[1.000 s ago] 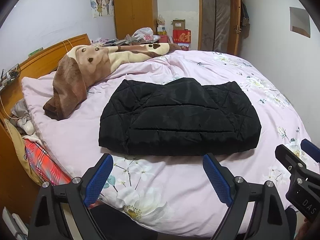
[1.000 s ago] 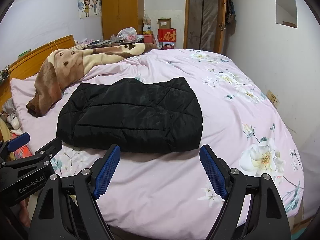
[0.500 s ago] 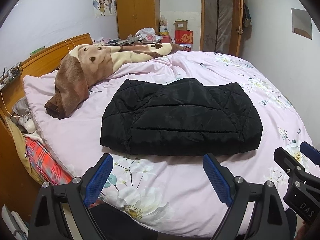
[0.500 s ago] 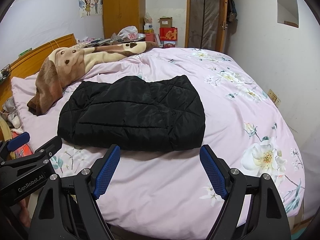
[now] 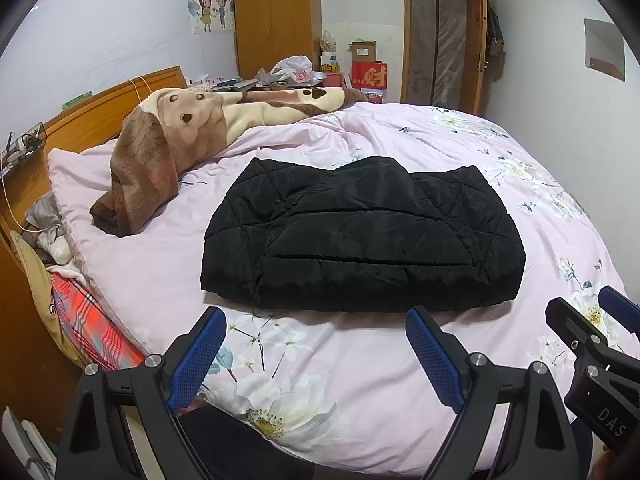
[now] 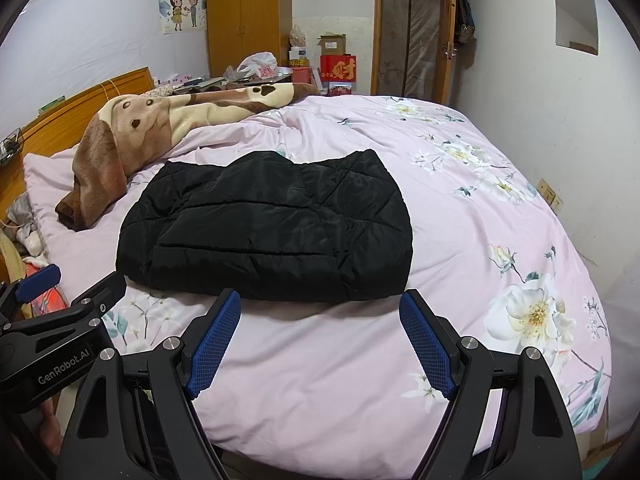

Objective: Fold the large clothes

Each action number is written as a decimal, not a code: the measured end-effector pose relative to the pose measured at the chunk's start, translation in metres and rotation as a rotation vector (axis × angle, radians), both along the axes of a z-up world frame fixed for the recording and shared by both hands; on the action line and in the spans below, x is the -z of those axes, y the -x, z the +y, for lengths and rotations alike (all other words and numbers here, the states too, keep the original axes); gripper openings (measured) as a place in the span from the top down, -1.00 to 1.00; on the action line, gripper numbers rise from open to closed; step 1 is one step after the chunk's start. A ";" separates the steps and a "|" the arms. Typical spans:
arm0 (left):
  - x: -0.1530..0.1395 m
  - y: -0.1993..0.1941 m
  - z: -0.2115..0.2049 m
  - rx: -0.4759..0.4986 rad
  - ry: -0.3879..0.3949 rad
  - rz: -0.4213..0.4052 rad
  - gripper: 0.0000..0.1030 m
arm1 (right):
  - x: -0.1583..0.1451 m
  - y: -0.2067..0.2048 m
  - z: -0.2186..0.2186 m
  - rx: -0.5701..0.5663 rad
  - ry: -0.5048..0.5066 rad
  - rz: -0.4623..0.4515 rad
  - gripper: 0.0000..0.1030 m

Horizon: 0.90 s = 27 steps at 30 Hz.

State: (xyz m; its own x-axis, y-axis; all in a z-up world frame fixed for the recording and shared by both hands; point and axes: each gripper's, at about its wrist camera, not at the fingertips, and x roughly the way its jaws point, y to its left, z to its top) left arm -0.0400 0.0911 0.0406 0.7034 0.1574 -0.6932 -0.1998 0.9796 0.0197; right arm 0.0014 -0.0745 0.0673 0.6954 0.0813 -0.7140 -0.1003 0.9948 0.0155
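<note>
A black quilted jacket (image 5: 360,236) lies folded into a flat rectangle on the pink floral bed cover (image 5: 360,360); it also shows in the right wrist view (image 6: 268,228). My left gripper (image 5: 316,352) is open and empty, held above the bed's near edge, short of the jacket's front hem. My right gripper (image 6: 320,340) is open and empty, also just short of the hem. Each gripper shows at the edge of the other's view: the right gripper at the right of the left wrist view (image 5: 600,360), the left gripper at the left of the right wrist view (image 6: 60,320).
A brown and cream plush blanket (image 5: 180,140) lies bunched at the bed's left by the wooden headboard (image 5: 80,120). Clothes (image 5: 80,320) are piled beside the bed at the left. A wardrobe (image 5: 276,20), boxes and a door stand at the back wall.
Both grippers have drifted slightly, so the jacket sits a little higher and farther in both views. The jacket has not moved and both grippers stay open.
</note>
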 end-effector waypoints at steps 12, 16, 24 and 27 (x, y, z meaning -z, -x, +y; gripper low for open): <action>-0.001 0.002 0.003 -0.001 0.008 0.004 -0.78 | 0.000 0.002 0.003 -0.003 -0.002 0.002 -0.58; -0.001 0.003 0.002 -0.002 0.010 0.008 -0.78 | 0.000 0.001 0.003 0.001 -0.002 0.002 -0.58; -0.001 0.003 0.003 0.001 0.009 0.005 -0.78 | 0.000 0.002 0.004 0.000 -0.003 0.004 -0.58; -0.001 0.003 0.002 0.000 0.012 0.004 -0.78 | 0.000 0.002 0.004 0.000 -0.004 0.004 -0.58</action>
